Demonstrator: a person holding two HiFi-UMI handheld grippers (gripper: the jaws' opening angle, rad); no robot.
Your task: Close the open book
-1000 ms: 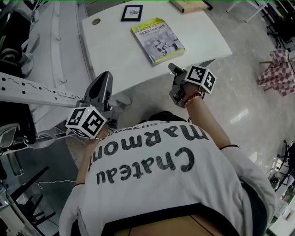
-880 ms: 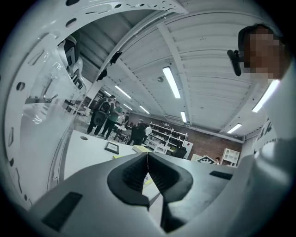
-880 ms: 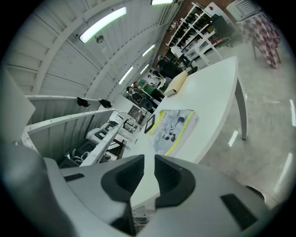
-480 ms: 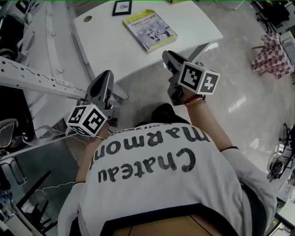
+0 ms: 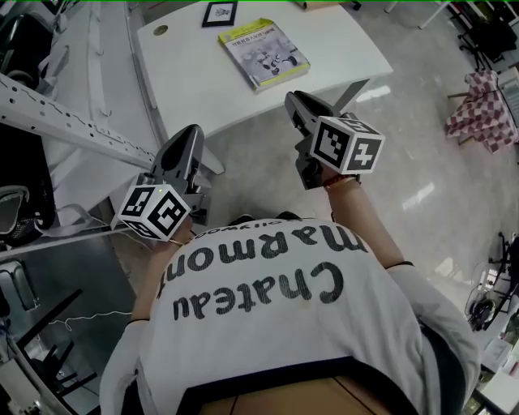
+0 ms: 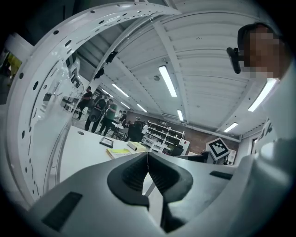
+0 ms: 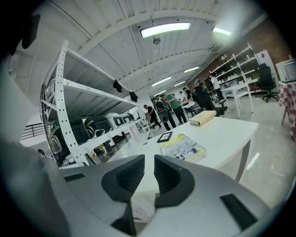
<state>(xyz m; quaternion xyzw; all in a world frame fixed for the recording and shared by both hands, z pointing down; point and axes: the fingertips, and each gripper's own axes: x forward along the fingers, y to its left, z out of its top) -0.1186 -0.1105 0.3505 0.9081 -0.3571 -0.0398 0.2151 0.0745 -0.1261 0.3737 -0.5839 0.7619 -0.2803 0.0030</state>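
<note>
**A:** ok so where's the book (image 5: 263,55) at right now?

**B:** On the white table (image 5: 357,61), toward the side nearest the person. It's lying flat with the yellow-green cover up and looks closed to me, no open pages showing. There's a small black-framed picture (image 5: 220,13) just beyond it on the same table, not touching it.

**A:** and the grippers? holding anything?

**B:** Nope. The left gripper (image 6: 147,156) has its jaws pressed together, tips meeting, nothing in there. The right gripper (image 7: 148,162) has a narrow gap between its jaws, and that gap's empty too; you just see the table through it.

**A:** are they close to the book at least?

**B:** Not really, both are well apart from it. They're held out in front of the person's white T-shirt (image 5: 308,324), short of the table and over the floor (image 5: 405,162). The right one is nearer the table edge, and in its own view the book sits ahead and a bit to the right. The left one is beside a white perforated rack (image 5: 73,134).

**A:** anything else around?

**B:** There's a beige block (image 7: 202,118) at the far end of the table and a checkered cloth (image 5: 480,109) off to the right. A bunch of people (image 7: 169,109) are standing in the background.
</note>
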